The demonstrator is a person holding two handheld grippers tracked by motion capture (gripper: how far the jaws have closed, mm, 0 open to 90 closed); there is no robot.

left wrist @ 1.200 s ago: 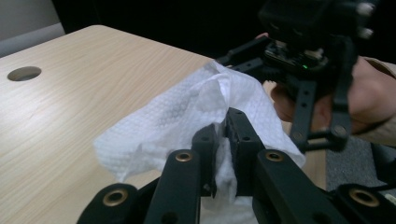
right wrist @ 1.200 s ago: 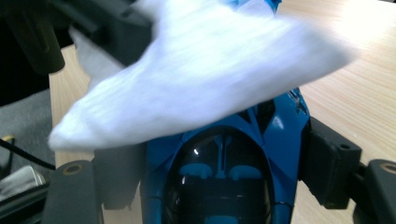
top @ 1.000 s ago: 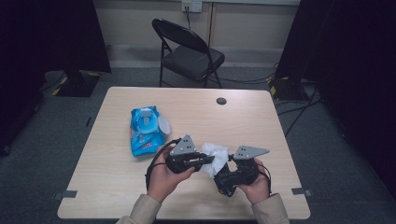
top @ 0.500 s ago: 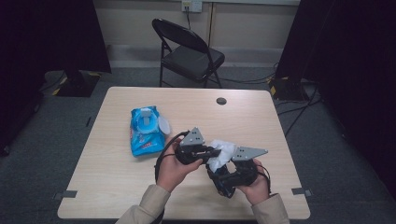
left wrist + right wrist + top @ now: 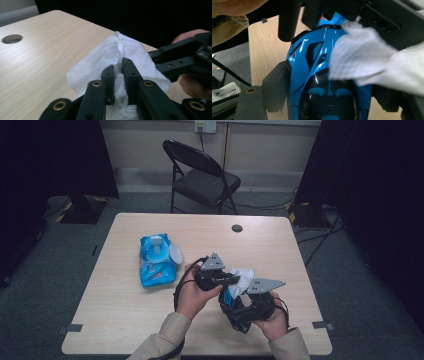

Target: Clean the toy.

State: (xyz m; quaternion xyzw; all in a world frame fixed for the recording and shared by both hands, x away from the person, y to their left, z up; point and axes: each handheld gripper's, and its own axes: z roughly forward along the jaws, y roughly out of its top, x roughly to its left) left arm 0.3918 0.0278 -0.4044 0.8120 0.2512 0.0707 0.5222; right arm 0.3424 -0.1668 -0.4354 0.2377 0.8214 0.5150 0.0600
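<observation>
My left gripper [image 5: 118, 68] is shut on a crumpled white wipe [image 5: 110, 57], which bunches up between its two black jaws. My right gripper [image 5: 329, 92] is shut on a glossy blue toy car [image 5: 322, 75], with a jaw on each flank of the car. The wipe [image 5: 367, 62] lies against the car's right side, with the left gripper [image 5: 372, 15] just above it. In the high view both hands hold the left gripper [image 5: 227, 281] and right gripper [image 5: 232, 300] close together over the table's front right, with the wipe [image 5: 243, 276] between them.
A blue pack of wipes [image 5: 156, 260] with its lid flipped open lies on the wooden table [image 5: 110, 320], left of the hands. A round cable hole [image 5: 237, 228] sits near the far edge. A black folding chair [image 5: 202, 175] stands behind the table.
My left gripper has moved to the right with the wipe, closer to the car. The right gripper and the car have stayed put.
</observation>
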